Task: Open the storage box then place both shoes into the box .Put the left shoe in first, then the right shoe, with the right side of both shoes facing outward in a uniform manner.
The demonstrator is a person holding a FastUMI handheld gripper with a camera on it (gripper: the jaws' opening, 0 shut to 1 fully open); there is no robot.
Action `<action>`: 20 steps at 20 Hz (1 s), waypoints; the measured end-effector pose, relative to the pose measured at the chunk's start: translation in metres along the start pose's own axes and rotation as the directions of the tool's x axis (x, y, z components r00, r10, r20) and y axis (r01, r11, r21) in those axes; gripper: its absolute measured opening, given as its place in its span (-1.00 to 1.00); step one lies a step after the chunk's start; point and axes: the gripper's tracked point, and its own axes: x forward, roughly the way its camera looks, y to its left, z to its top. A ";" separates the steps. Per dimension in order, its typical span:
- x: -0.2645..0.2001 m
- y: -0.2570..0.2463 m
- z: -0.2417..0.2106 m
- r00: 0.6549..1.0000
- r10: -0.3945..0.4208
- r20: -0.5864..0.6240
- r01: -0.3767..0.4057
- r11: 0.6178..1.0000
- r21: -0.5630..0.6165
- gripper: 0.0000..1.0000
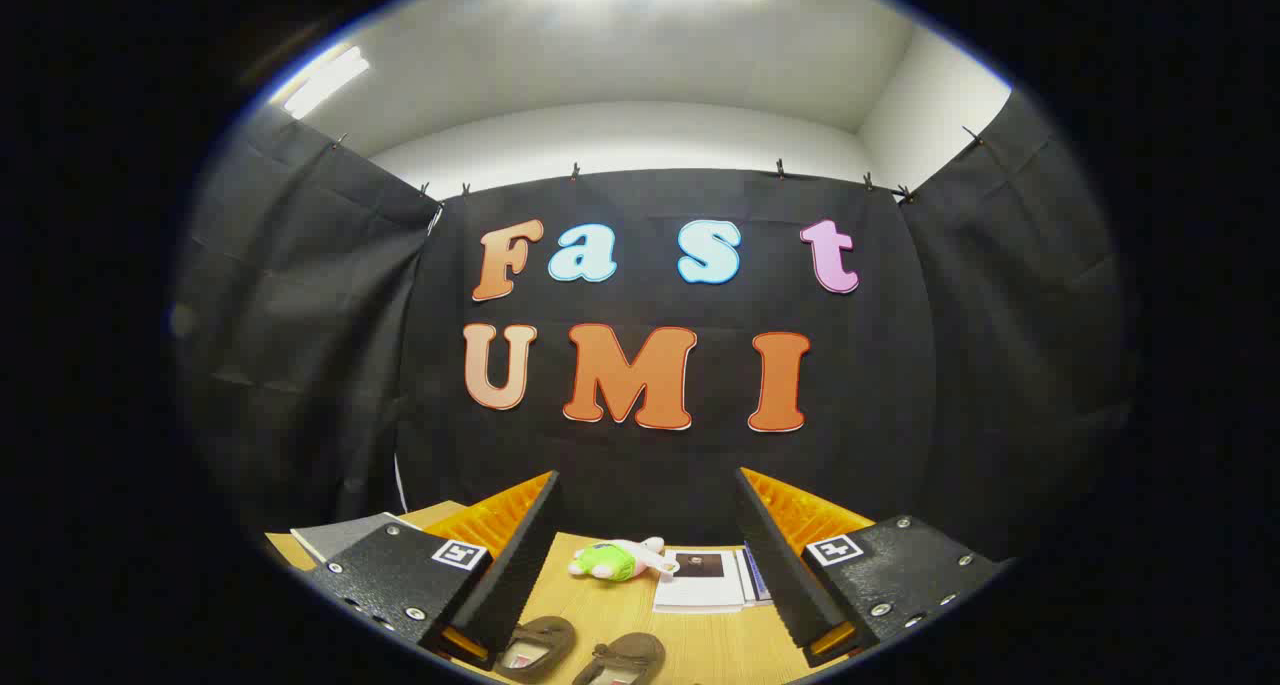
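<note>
The gripper (650, 605) hangs above a wooden bench (700, 640) with its two fingers spread wide and nothing between them; neither finger touches any object. Low between the fingers, near their tips, sit two small brown shoes (580, 655) side by side on the bench, each with a strap across a pale insole. The left-hand shoe (538, 647) lies just beside the left finger's tip, which covers part of its edge, and the right-hand shoe (622, 658) is cut off at its lower end, so neither shoe shows in full and which is the left or right of the pair cannot be told. Beyond the shoes, further along the bench and still between the fingers, lies a small plush toy (618, 559) with a green body and pale limbs; its shape is hard to make out at this size. Just to the right of the toy is a white sheet or booklet (702, 580) bearing a dark square picture, with more printed sheets beneath it, partly hidden by the right finger. Behind the left finger a grey, flat thing (340, 535) with a pale edge rests on the bench corner; most of it is covered by the gripper body, so whether it is the storage box or its lid cannot be told. Black cloth forms the booth wall behind the bench.
</note>
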 end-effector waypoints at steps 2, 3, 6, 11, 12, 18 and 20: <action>-0.001 -0.001 -0.004 1.000 -0.003 -0.012 0.003 1.000 -0.008 1.00; 0.000 0.000 -0.005 1.000 -0.002 -0.015 0.002 1.000 -0.010 1.00; -0.001 -0.002 -0.007 1.000 0.006 -0.022 -0.006 1.000 0.000 1.00; -0.003 -0.003 -0.004 1.000 0.016 -0.014 -0.015 1.000 0.017 1.00; -0.003 -0.002 -0.003 1.000 0.017 -0.015 -0.017 1.000 0.021 1.00; -0.004 0.000 -0.004 0.999 0.038 -0.013 -0.038 0.999 0.036 1.00; -0.002 0.003 -0.008 0.999 0.050 -0.019 -0.049 0.998 0.048 1.00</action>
